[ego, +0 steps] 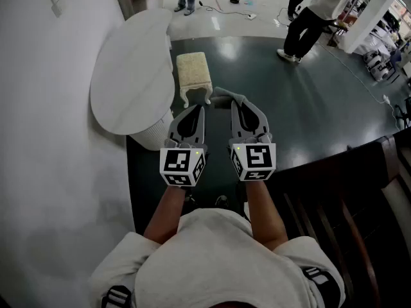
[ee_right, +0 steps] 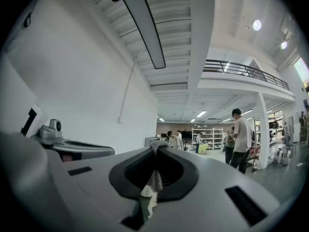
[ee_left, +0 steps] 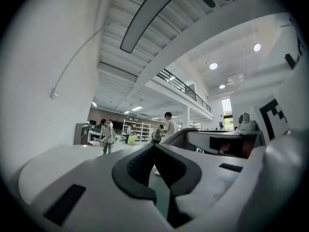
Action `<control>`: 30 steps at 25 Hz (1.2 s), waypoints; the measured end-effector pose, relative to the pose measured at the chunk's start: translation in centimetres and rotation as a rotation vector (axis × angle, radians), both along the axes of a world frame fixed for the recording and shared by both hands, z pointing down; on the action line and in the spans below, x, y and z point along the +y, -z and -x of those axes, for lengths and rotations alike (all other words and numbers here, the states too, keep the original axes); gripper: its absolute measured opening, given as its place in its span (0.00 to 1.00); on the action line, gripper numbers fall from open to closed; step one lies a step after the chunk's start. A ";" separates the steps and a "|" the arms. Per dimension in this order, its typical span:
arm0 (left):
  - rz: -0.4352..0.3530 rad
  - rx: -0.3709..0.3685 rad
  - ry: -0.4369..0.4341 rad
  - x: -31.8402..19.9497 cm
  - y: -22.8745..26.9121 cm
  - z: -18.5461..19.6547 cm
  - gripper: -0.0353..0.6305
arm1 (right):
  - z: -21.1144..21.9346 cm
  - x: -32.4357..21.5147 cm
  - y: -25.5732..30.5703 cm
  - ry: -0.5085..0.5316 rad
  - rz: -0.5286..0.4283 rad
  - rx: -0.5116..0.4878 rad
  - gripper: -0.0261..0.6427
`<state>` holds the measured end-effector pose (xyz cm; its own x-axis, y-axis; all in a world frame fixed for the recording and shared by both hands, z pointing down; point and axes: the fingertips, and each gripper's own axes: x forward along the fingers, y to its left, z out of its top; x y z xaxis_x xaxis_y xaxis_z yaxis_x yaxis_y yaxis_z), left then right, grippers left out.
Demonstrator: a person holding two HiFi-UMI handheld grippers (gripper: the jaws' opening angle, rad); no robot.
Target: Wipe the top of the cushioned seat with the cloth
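The right hand-held gripper sat at the centre of the head view with its jaws clamped on the cloth. In the right gripper view a grey fold of the cloth poked past the closed tips, and a pale strip hung through the opening behind them. Just to its left, not touching it, the left hand-held gripper had its jaws pressed together with nothing between them. The cloth's bunched end lay just below the seat; I could not tell whether the two touched. The seat, cream-topped with white legs, stood above centre on the dark floor. A round white surface stood right beside the seat, on its left. People stood at the upper right of the frame.
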<state>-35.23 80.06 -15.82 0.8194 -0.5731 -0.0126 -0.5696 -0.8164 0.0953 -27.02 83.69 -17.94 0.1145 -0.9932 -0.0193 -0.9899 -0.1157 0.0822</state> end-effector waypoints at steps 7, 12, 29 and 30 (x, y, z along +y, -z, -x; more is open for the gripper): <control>0.029 0.004 0.001 0.2 -0.8 4.0 0.08 | 3.8 -0.1 -1.1 0.000 0.036 -0.006 0.06; 0.102 0.022 0.010 -0.4 -3.0 7.4 0.08 | 6.7 -1.1 -2.7 -0.004 0.054 -0.023 0.06; 0.167 -0.037 0.123 -7.7 -8.5 7.6 0.08 | 3.9 -9.6 -8.5 0.067 0.123 -0.075 0.06; 0.163 -0.048 0.134 -8.6 -8.6 6.8 0.07 | 3.0 -10.7 -8.6 0.080 0.118 -0.085 0.06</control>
<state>-41.98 71.50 -7.25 0.7334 -0.6679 0.1265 -0.6787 -0.7094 0.1900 -29.99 72.98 -9.33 0.0308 -0.9940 0.1045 -0.9995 -0.0303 0.0061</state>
